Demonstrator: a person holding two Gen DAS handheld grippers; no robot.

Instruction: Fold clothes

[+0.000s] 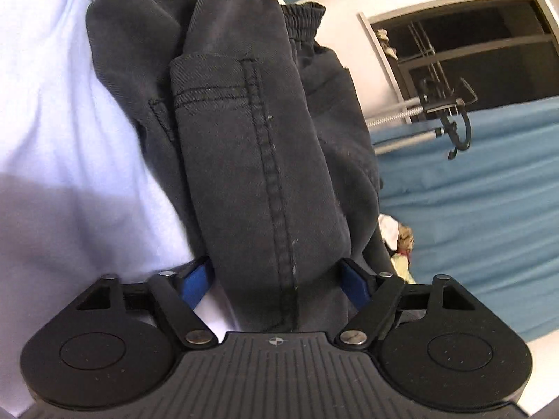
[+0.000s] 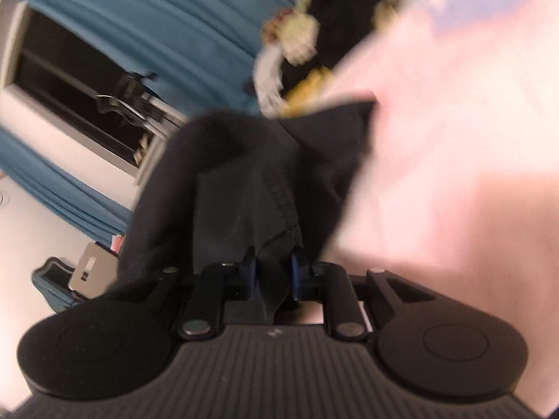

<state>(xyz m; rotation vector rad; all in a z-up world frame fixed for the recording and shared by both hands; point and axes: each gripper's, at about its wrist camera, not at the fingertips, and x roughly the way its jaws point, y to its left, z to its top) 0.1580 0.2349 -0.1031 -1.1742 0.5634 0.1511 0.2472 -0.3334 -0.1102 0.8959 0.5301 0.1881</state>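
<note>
Dark grey trousers (image 1: 251, 132) with an elastic waistband lie on a white sheet (image 1: 63, 132). In the left wrist view a folded leg runs straight between the blue pads of my left gripper (image 1: 279, 281), whose jaws stand wide apart around the cloth without pinching it. In the blurred right wrist view my right gripper (image 2: 274, 276) is shut on a bunch of the same dark trousers (image 2: 244, 174), lifted off the pale surface (image 2: 436, 139).
A pile of other clothes, white, yellow and black (image 2: 314, 52), lies beyond the trousers. Blue curtains (image 1: 471, 181) and a dark window (image 1: 489, 45) stand behind. A metal stand with hooks (image 1: 450, 111) is by the window.
</note>
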